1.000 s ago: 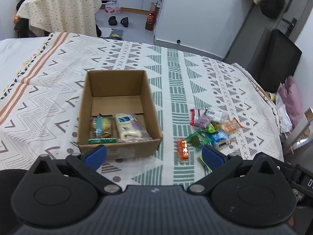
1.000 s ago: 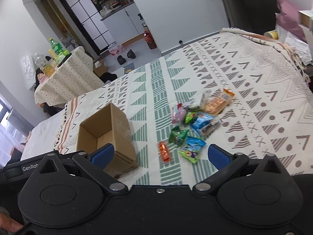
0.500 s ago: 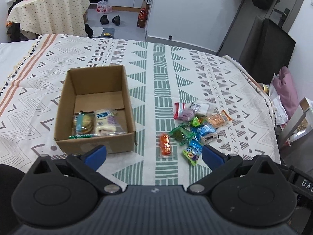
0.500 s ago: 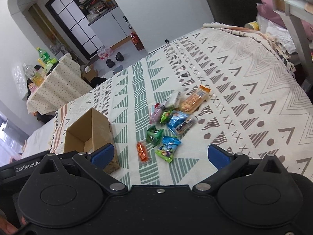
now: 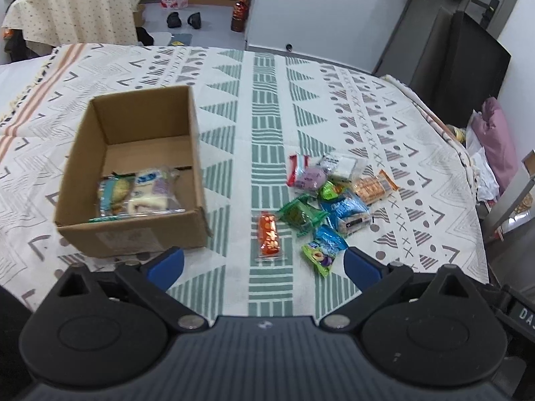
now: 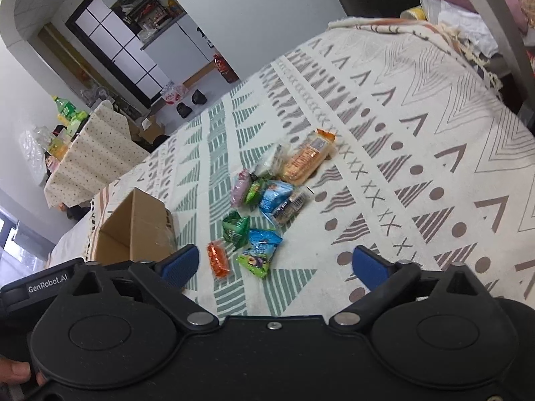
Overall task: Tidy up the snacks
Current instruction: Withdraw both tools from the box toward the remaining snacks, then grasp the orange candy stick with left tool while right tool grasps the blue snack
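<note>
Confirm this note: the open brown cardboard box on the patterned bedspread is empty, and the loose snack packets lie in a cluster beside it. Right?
Not quite. The brown cardboard box is not empty: the left wrist view shows clear-wrapped snack packets already lying inside, against its near wall. The rest holds: the loose snack packets lie clustered on the patterned bedspread beside it.

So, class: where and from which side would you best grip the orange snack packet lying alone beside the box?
Grip the orange snack packet across its narrow middle, coming from above. It lies flat and long on the cloth, clear of the cardboard box and the pile, leaving both long edges free for fingers.
</note>
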`<action>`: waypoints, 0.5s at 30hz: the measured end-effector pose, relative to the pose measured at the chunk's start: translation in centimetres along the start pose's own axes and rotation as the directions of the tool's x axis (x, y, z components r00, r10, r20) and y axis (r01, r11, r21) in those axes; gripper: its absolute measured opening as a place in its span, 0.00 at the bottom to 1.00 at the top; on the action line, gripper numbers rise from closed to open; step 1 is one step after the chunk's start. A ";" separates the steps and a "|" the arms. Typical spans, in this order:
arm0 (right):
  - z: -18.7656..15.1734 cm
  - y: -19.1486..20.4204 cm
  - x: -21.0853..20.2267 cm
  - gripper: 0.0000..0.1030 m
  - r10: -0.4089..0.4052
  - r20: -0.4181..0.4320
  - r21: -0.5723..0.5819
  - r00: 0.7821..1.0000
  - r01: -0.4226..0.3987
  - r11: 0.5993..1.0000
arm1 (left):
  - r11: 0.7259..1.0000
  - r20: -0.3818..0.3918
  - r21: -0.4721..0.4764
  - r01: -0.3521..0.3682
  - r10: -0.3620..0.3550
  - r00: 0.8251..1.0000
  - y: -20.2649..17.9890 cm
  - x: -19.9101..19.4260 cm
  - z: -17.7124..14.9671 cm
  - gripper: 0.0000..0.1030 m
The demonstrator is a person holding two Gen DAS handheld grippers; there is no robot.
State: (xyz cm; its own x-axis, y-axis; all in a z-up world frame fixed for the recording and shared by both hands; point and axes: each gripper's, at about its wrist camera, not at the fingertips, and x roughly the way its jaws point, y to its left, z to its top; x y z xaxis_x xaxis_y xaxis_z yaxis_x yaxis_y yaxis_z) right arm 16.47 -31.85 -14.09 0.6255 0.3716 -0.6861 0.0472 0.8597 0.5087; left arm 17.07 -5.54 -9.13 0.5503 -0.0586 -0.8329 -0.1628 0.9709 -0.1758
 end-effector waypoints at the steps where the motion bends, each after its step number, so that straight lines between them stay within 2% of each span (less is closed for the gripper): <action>1: 0.0 -0.2 0.5 0.87 0.002 -0.009 0.002 1.000 -0.002 1.000 | 1.000 -0.003 0.004 -0.001 0.001 1.000 -0.2 0.3 0.0 0.98; 6: -0.1 -0.8 2.4 0.79 0.029 -0.041 0.006 0.999 -0.029 1.000 | 1.000 -0.007 0.017 0.007 -0.007 1.000 -0.9 2.2 -0.1 0.96; 12: -0.1 -1.1 5.0 0.61 0.071 -0.089 0.058 0.994 -0.066 0.996 | 1.000 -0.038 0.020 -0.003 0.004 0.999 -1.3 5.1 0.0 0.79; 15: -0.2 -1.0 6.4 0.58 0.071 -0.114 0.083 0.991 -0.061 0.995 | 1.000 -0.058 0.020 -0.003 0.004 0.998 -1.3 6.5 0.2 0.69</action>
State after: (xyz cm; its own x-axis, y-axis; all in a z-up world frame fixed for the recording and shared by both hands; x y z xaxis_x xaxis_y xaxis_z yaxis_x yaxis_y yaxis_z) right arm 20.29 -30.26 -19.10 0.5345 0.4688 -0.7032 0.0730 0.8033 0.5911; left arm 21.02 -7.10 -14.25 0.5011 -0.0684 -0.8627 -0.1475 0.9755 -0.1630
